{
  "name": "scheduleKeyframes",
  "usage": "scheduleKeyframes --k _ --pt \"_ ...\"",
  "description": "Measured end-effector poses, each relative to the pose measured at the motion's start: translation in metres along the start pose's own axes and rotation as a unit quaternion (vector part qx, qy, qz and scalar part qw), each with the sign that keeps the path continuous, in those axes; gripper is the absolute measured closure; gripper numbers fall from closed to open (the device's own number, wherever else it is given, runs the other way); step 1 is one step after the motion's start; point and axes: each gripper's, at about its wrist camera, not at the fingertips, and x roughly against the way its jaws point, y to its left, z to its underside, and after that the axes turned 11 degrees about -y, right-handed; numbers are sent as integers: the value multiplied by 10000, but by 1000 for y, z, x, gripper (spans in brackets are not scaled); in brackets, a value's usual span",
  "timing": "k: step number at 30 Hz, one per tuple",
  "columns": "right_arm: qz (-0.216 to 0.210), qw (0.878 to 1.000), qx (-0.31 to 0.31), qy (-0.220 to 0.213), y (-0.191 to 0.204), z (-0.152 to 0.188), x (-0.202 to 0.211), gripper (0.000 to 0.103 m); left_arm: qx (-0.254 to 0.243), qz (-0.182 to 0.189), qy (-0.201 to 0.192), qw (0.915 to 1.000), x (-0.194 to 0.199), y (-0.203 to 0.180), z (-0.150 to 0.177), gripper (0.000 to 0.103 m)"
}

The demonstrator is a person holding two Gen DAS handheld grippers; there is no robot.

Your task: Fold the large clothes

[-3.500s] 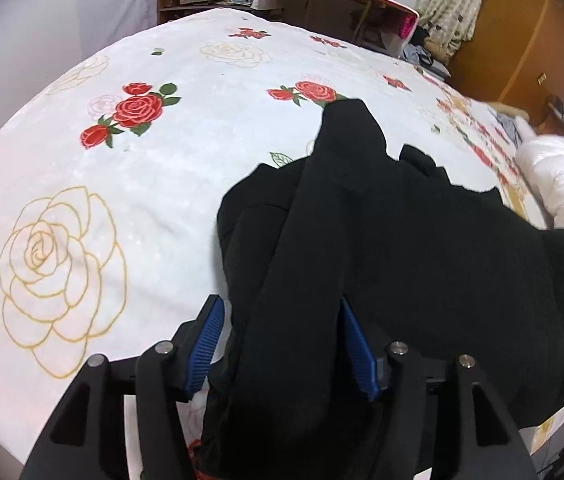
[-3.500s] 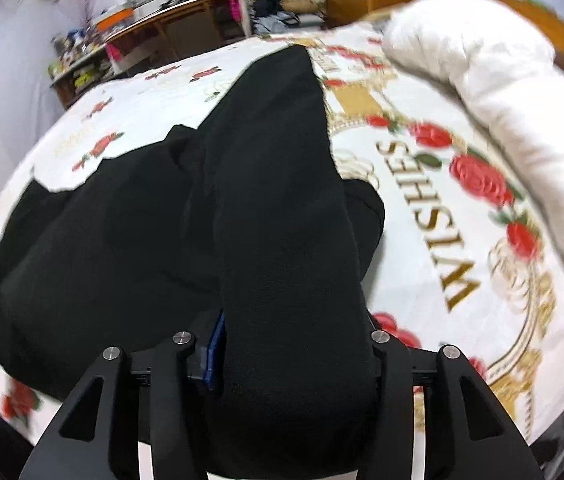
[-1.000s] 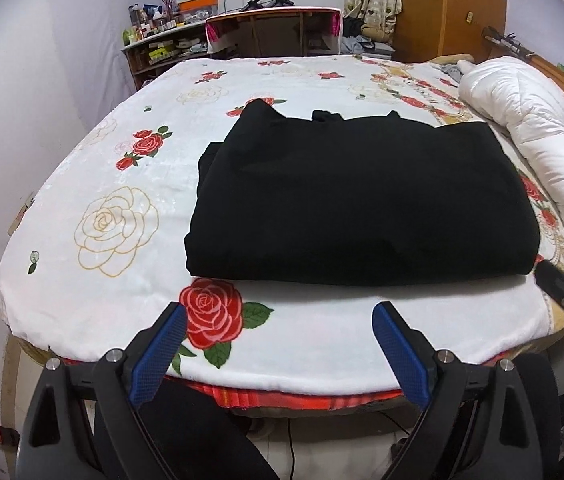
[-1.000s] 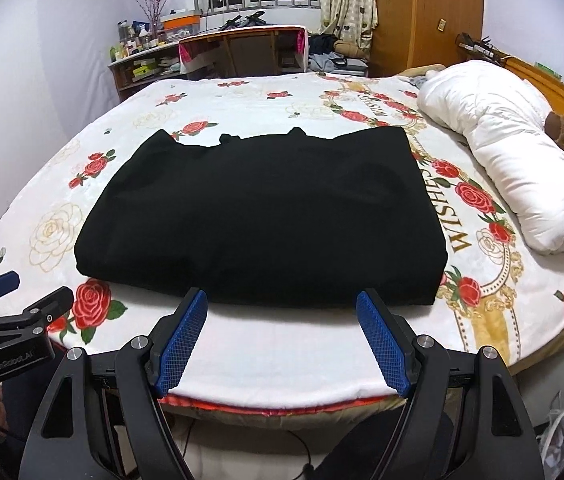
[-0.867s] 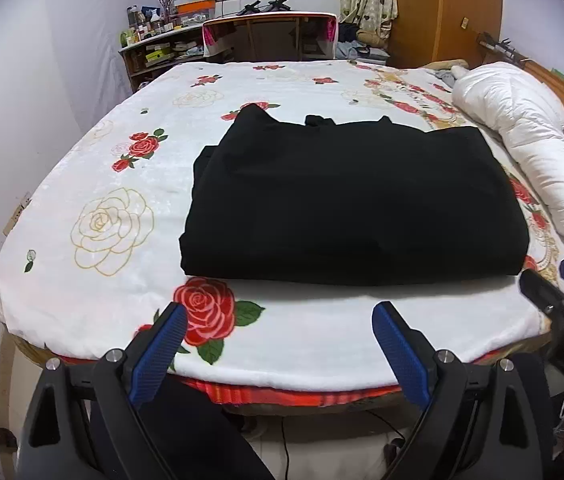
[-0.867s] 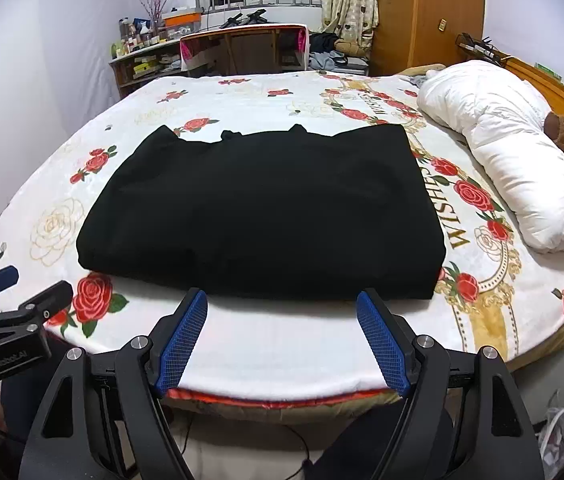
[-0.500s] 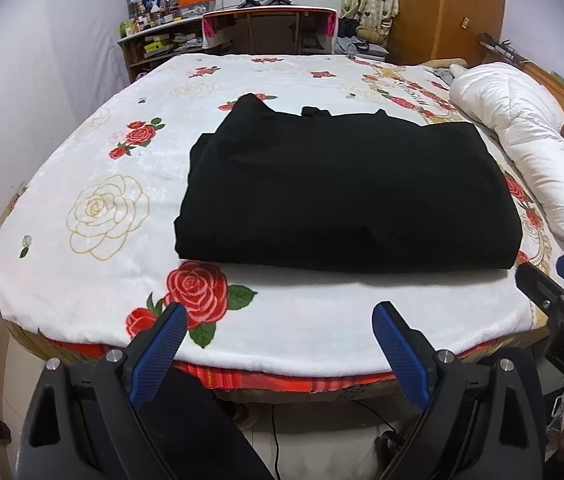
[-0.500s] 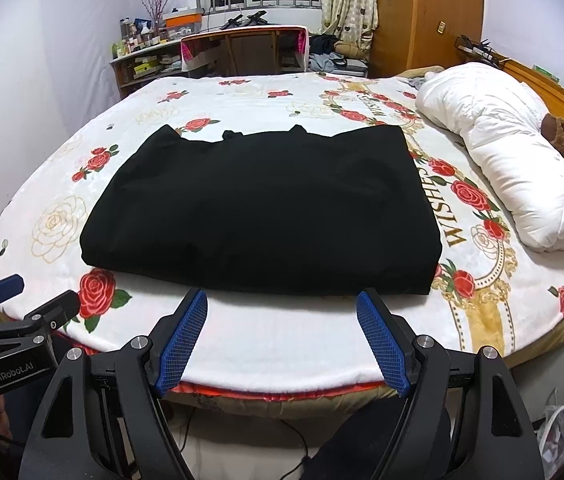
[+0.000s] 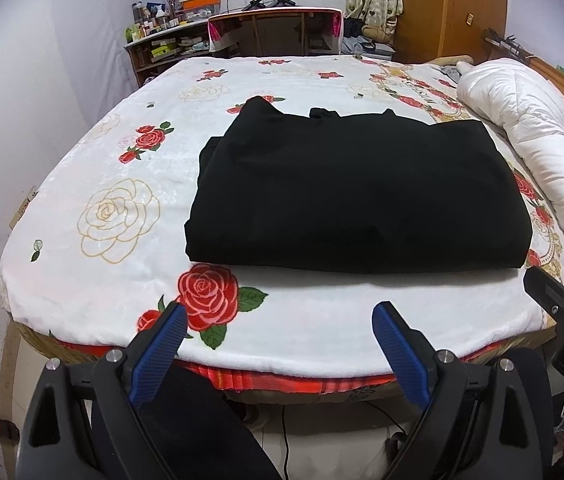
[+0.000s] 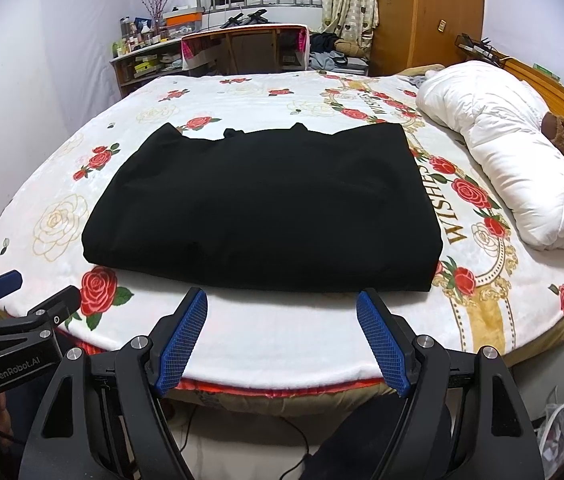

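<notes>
Black garment (image 9: 358, 196) folded flat at 12 o'clock; both claws, left gripper (image 9: 278, 328) & right gripper (image 10: 282, 312), wide, empty; looks done, maybe final tidy.

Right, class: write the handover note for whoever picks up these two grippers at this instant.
Left gripper: open, empty, held off the near edge of the bed.
Right gripper: open, empty, also short of the bed edge.
Black garment: lies folded in a flat rectangle mid-bed, touched by neither gripper; white duvet sits to its right.
Done: the folds visible so far.
Left: judge whether another fold is wanted; likely little remains.
</notes>
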Motion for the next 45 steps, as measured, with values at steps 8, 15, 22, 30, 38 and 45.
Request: scheduleKeyframes --k 8,15,22,30,38,45 --pt "-2 10000 9 -7 3 2 3 26 -12 -3 -57 10000 3 0 -1 8" --pt "14 10000 -2 -12 5 3 5 26 -2 -7 -94 10000 6 -1 -1 8" --pt "13 10000 -5 -12 4 3 5 26 7 -26 -107 9999 8 -1 -1 8" --pt "9 10000 -9 -12 4 3 5 26 13 -3 -112 9999 8 -1 -2 8" --pt "6 10000 -9 -18 4 4 6 26 5 -6 -125 9999 9 -2 -2 8" --pt "3 10000 -4 -14 3 4 6 26 4 -12 -130 9999 9 -2 -2 8"
